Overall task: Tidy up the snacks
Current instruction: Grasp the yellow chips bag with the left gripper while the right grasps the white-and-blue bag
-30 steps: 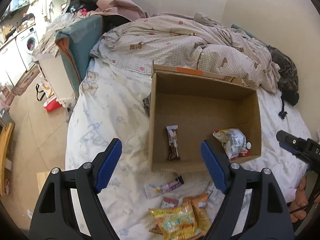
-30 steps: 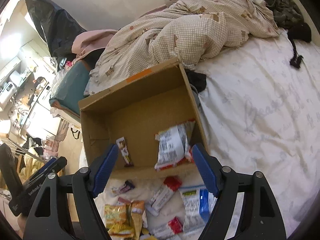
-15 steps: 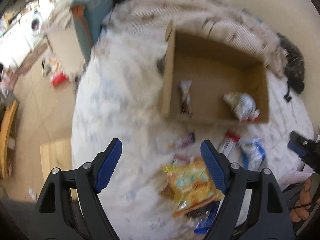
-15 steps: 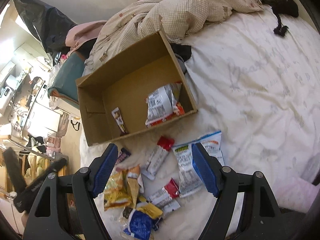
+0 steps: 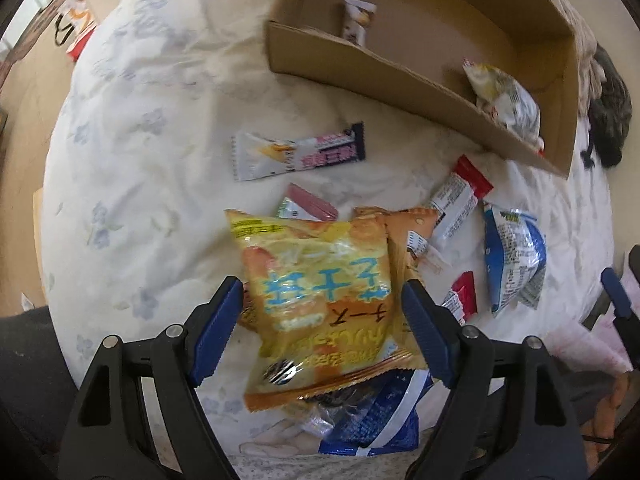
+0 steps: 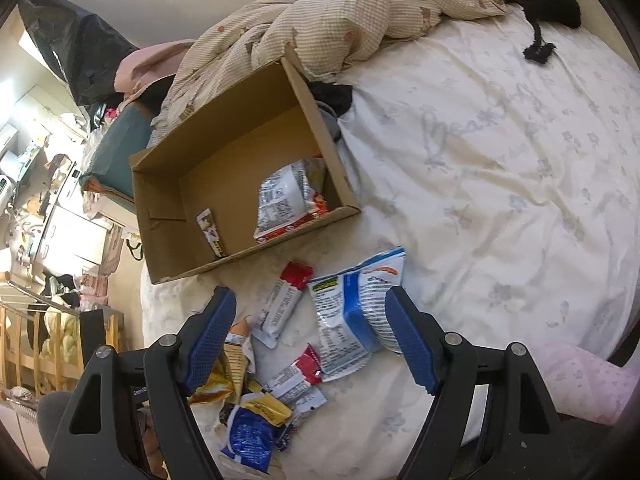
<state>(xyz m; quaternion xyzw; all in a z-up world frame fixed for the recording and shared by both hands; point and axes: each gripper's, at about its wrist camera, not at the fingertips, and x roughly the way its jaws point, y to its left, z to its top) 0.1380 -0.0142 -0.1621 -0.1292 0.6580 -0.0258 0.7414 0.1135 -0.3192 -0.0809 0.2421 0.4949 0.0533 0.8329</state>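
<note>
An open cardboard box (image 5: 400, 64) (image 6: 192, 268) lies on the bed with a small bar (image 6: 210, 230) and a silver snack bag (image 6: 286, 200) inside. Several snack packets lie loose in front of it. My left gripper (image 5: 322, 312) is open, its blue pads either side of a yellow-orange snack bag (image 5: 320, 292) on the pile. My right gripper (image 6: 308, 332) is open above a blue-and-white bag (image 6: 352, 320) and a red-ended bar (image 6: 282, 304). A white-and-purple bar (image 5: 296, 156) lies apart to the left.
A rumpled checked duvet (image 6: 340, 20) lies behind the box. The white flowered sheet (image 6: 500, 160) stretches to the right. The bed edge and floor (image 5: 24, 120) are at the left, with furniture and clutter (image 6: 60, 200) beyond.
Both grippers have pulled back from the box and dropped toward the loose snack pile. The left one now straddles the yellow-orange bag. Both stay open.
</note>
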